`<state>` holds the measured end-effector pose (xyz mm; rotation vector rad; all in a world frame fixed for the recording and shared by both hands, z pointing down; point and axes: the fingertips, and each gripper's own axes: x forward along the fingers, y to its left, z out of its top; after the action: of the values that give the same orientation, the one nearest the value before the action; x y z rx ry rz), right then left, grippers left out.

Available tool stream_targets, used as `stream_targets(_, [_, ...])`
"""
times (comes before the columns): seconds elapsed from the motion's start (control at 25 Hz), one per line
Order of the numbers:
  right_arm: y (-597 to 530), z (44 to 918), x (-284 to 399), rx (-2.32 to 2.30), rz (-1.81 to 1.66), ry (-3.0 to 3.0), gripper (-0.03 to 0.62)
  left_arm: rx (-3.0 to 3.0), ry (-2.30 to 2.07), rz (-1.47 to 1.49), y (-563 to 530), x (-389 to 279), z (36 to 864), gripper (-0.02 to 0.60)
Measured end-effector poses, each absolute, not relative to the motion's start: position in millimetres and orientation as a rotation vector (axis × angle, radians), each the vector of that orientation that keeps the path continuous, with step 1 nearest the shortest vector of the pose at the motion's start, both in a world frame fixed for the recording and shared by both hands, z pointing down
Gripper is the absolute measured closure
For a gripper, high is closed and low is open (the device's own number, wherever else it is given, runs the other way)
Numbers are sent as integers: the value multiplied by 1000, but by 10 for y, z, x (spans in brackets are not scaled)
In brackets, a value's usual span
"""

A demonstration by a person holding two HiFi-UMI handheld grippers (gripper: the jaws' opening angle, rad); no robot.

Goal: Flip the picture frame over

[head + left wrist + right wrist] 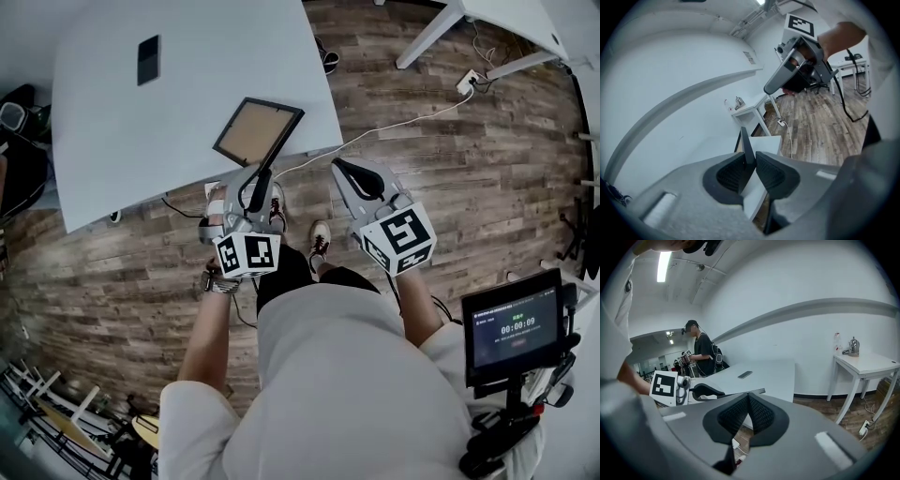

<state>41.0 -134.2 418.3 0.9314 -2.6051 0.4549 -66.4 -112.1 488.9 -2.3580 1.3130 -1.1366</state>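
Left gripper [258,183], nearest the person, is clamped on the near edge of the picture frame [256,131]; the right gripper [352,176] beside it has its jaws together on nothing. Beyond them the frame is held tilted over the near edge of the table [141,122], brown face showing, with a phone [148,59] lying farther back. The flip looks begun but unfinished: the frame appears raised, and has yet to be turned and laid down other face up.

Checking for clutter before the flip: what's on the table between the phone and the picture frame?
Nothing: the head view shows bare white table between the phone and the picture frame.
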Motion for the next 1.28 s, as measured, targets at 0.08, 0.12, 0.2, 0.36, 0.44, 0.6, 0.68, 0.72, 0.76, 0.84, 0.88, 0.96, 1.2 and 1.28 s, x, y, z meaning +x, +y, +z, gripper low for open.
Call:
stream_targets(0.08, [-1398,4173,405,937,452,-2608,591,-2398,1335,-1100,-1163,-650,4872,495])
stream_targets(0.12, [-1424,4163,408,940,450,-2609,592,-2420,1350,-1083,-1185,-644,4858,495])
stream_targets(0.2, [-1465,4132,407,947,449,-2609,592,-2464,1386,-1045,-1222,-648,4815,495])
stream_targets(0.36, [-1564,4060,341,957,444,-2607,592,-2571,1445,-925,-1297,-717,4698,495])
stream_targets(0.44, [-1630,4019,301,966,441,-2603,592,-2645,1475,-830,-1349,-753,4618,495])
stream_targets(0.6, [-1699,3961,193,974,444,-2592,592,-2751,1489,-695,-1426,-822,4495,499])
stream_targets(0.68, [-1716,3949,169,976,441,-2589,592,-2795,1499,-635,-1465,-826,4441,499])
stream_targets(0.72, [-1726,3942,163,978,439,-2589,592,-2817,1512,-605,-1483,-827,4417,499])
stream_targets(0.76, [-1738,3933,158,979,437,-2589,592,-2837,1527,-577,-1499,-830,4393,500])
stream_targets(0.84, [-1764,3915,148,984,439,-2589,592,-2880,1553,-521,-1522,-836,4347,500])
stream_targets(0.88, [-1777,3907,146,989,441,-2588,592,-2911,1569,-481,-1531,-837,4325,500])
stream_targets(0.96, [-1806,3890,151,1001,441,-2586,591,-3001,1611,-364,-1547,-846,4290,500])
stream_targets(1.2, [-1892,3853,158,1028,426,-2572,592,-3150,1748,-78,-1599,-1025,4294,505])
stream_targets(1.28, [-1914,3850,172,1041,426,-2564,591,-3161,1779,-33,-1619,-1080,4314,505])
